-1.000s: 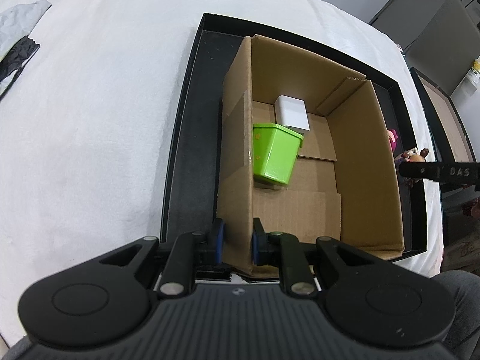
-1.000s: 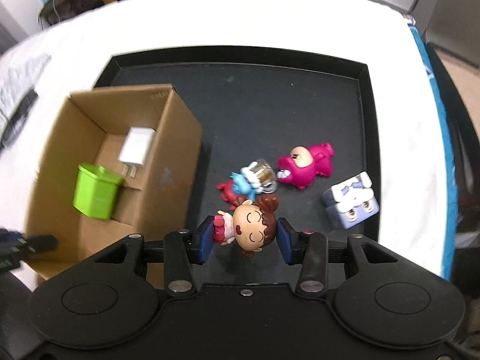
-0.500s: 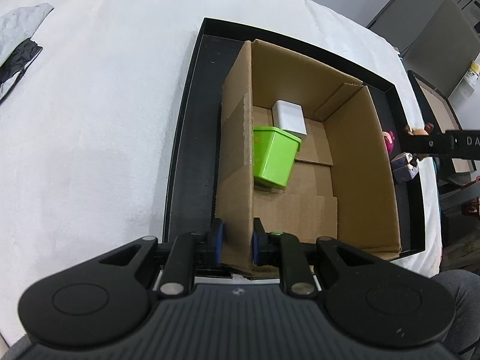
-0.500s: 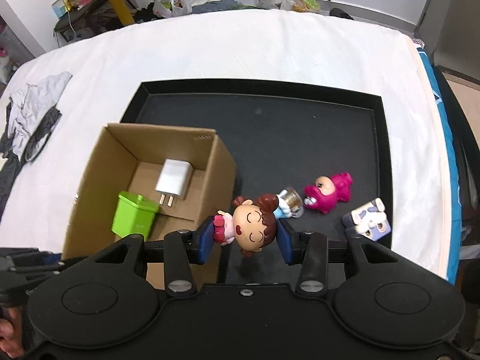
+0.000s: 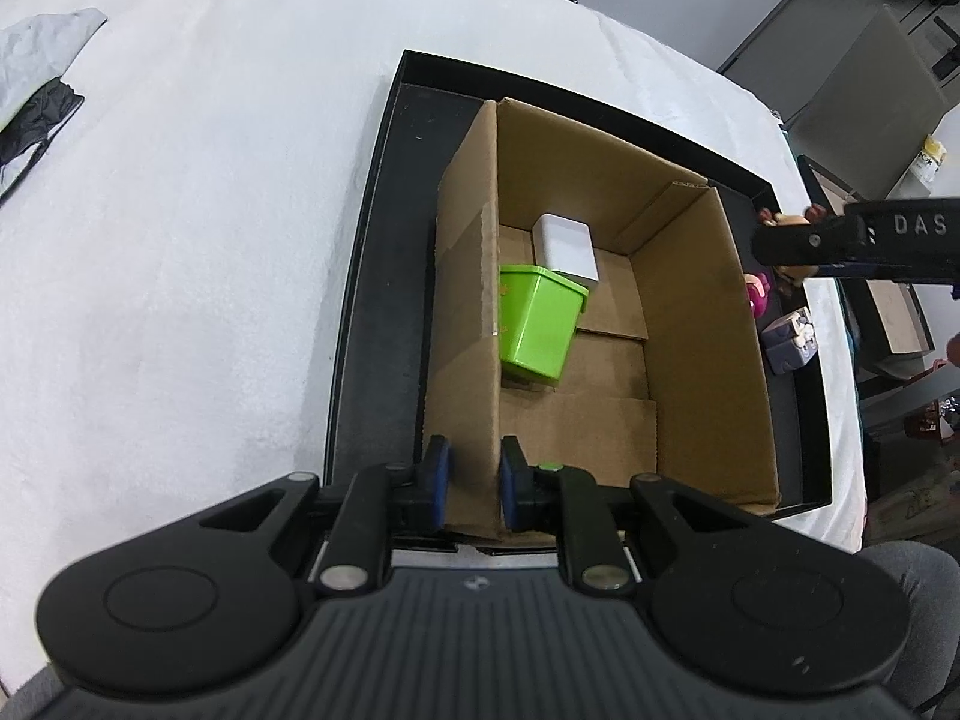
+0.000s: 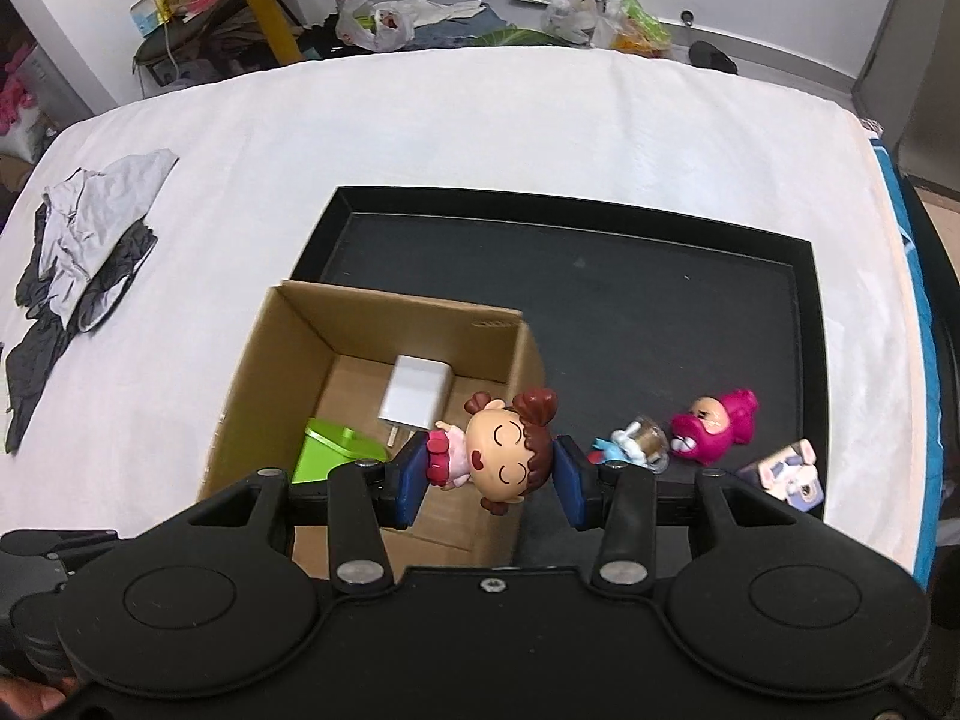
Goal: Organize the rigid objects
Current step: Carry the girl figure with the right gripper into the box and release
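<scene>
Carrying the girl figurine (image 6: pixel 504 450) clamped sideways between its pads, the right gripper (image 6: pixel 489 474) hangs over the cardboard box's (image 5: pixel 690 324) right wall. The left gripper (image 5: pixel 471 480) pinches the near-left wall. Release too soon and she could clip the rim, tumbling onto the black tray (image 6: pixel 630 300).

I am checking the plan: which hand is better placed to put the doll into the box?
Right: its tongs already hold the doll above the box. The left tongs are shut on the box wall.
</scene>
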Demonstrator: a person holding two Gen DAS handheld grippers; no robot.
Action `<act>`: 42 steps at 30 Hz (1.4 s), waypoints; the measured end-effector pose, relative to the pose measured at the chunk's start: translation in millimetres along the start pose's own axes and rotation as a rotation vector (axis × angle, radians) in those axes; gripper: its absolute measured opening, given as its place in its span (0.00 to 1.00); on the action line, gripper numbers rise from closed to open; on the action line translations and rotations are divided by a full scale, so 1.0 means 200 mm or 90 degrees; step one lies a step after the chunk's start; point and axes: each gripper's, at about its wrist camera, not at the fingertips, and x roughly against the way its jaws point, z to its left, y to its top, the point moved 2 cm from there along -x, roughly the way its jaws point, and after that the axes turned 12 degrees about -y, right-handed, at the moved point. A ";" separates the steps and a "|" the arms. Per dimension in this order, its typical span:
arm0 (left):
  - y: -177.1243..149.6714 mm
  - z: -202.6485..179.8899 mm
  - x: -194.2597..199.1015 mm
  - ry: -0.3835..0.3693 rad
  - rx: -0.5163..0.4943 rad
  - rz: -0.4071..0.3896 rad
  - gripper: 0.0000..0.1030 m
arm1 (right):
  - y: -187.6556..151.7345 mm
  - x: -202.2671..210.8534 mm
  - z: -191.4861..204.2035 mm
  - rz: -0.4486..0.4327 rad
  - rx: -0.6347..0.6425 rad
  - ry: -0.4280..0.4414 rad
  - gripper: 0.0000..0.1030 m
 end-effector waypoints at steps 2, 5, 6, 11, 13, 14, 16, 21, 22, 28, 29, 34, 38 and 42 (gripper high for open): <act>0.00 0.00 0.00 -0.009 -0.001 0.004 0.15 | 0.01 0.00 0.03 -0.001 0.001 0.004 0.42; 0.00 0.00 0.00 -0.009 -0.005 0.003 0.15 | 0.02 0.00 0.07 0.001 0.002 0.010 0.42; 0.00 0.00 0.00 -0.011 -0.004 0.002 0.15 | 0.02 0.00 0.08 0.001 0.002 0.012 0.42; 0.00 0.01 -0.01 -0.016 -0.003 0.000 0.16 | 0.04 -0.02 0.13 0.006 -0.004 0.023 0.42; 0.00 0.01 0.00 -0.018 -0.004 0.001 0.16 | 0.05 -0.02 0.14 0.009 -0.008 0.027 0.42; 0.00 0.01 0.00 -0.019 -0.004 0.001 0.16 | 0.05 -0.03 0.15 0.009 -0.010 0.028 0.42; 0.00 0.01 0.00 -0.020 -0.003 0.001 0.16 | 0.06 -0.04 0.16 0.009 -0.012 0.026 0.42; 0.00 0.02 0.00 -0.022 -0.002 0.001 0.16 | 0.08 -0.07 0.19 0.008 -0.014 0.016 0.42; 0.00 0.02 -0.01 -0.022 -0.002 0.001 0.16 | 0.08 -0.08 0.19 0.007 -0.013 0.010 0.42; 0.00 0.02 0.00 -0.025 -0.001 -0.001 0.16 | 0.09 -0.10 0.16 -0.004 -0.026 -0.012 0.49; 0.00 0.02 0.00 -0.027 0.001 0.000 0.16 | 0.09 -0.10 0.15 -0.005 -0.026 -0.013 0.49; 0.00 0.01 -0.01 -0.022 -0.002 0.001 0.16 | 0.06 -0.05 0.09 -0.012 -0.037 -0.004 0.59; -0.01 0.01 -0.01 -0.018 -0.002 0.001 0.16 | 0.04 -0.02 0.04 -0.010 -0.043 0.007 0.70; -0.01 0.00 -0.02 -0.011 -0.004 0.002 0.16 | 0.02 0.02 0.01 -0.017 -0.031 0.005 0.76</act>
